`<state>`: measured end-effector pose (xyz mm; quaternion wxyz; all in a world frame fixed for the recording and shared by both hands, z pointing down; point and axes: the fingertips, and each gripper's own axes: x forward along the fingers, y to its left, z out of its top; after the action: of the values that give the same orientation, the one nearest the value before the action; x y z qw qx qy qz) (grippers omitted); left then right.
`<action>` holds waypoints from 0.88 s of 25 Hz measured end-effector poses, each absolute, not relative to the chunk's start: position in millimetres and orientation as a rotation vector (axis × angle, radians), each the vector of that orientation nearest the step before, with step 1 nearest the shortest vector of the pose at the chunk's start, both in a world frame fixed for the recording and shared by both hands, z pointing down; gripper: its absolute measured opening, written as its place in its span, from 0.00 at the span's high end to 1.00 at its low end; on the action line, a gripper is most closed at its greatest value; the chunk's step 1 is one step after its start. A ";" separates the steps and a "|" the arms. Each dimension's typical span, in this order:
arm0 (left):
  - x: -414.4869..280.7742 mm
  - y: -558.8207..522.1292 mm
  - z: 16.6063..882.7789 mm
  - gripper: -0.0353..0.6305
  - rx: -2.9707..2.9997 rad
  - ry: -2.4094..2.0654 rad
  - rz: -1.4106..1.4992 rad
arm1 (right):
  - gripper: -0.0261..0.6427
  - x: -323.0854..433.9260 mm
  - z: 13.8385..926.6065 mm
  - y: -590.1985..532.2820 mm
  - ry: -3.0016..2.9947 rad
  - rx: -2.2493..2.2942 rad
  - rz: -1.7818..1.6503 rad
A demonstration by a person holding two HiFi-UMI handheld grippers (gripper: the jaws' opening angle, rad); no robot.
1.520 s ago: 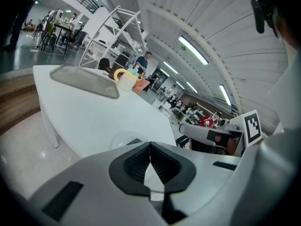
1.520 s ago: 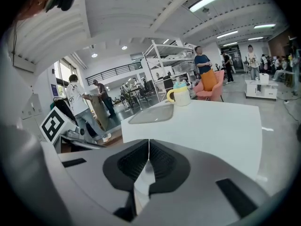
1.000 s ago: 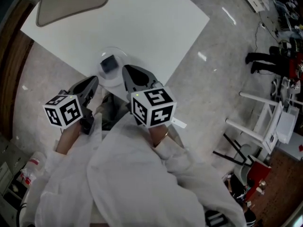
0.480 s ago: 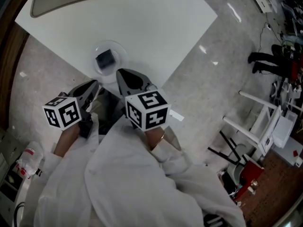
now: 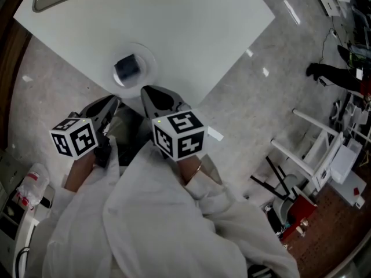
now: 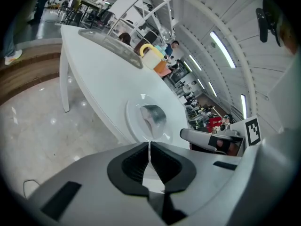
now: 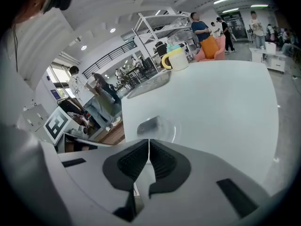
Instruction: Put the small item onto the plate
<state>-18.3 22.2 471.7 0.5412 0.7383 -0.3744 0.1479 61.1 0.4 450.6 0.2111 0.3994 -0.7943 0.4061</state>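
In the head view, the small item [image 5: 126, 68], a dark, blocky piece, lies inside the clear plate [image 5: 149, 62], slightly left of the plate's middle. The plate sits on the white worktop [image 5: 191, 22], close to the edge that faces the person. Both tools hang on the person's side of the plate, off the worktop's edge. The right gripper [image 5: 146, 90] points at the plate, with its tip just beside the near rim. The left gripper [image 5: 114, 101] sits farther back and to the left of the plate. By this picture the right one is nearer, and the item lies straight ahead of its fingers, beyond the rim. The item looks roughly square here, so its long axis cannot be told.

In the left gripper view, the left gripper's [image 6: 149, 145] fingers are pressed together with nothing between them. The plate [image 6: 130, 121] lies ahead and apart from them, with the item [image 6: 154, 114] resting in it.

In the right gripper view, the right gripper's [image 7: 149, 142] fingers are also closed together and empty. The plate [image 7: 174, 128] sits directly beyond the tips, and the item [image 7: 149, 125] is in line with the seam between the fingers. Here it appears to stretch somewhat across the fingers' line.

With the item on the plate and both pairs of fingers empty, the placing appears done. Any further move would most likely fall to the right gripper.
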 end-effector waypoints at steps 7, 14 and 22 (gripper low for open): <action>-29.2 20.9 478.6 0.93 1.681 -0.953 0.302 | 0.94 63.0 461.7 7.8 -2.178 1.081 1.165; -31.7 26.0 478.0 0.83 1.632 -0.948 0.262 | 0.93 68.1 464.7 17.0 -2.144 1.078 1.203; -29.5 17.6 475.0 0.82 1.635 -0.937 0.235 | 0.79 75.8 467.8 8.2 -2.116 1.166 1.353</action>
<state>-29.5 17.6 475.0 0.5821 0.7001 -0.4010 0.1008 75.8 8.2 467.8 0.1851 0.4138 -0.7510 0.4801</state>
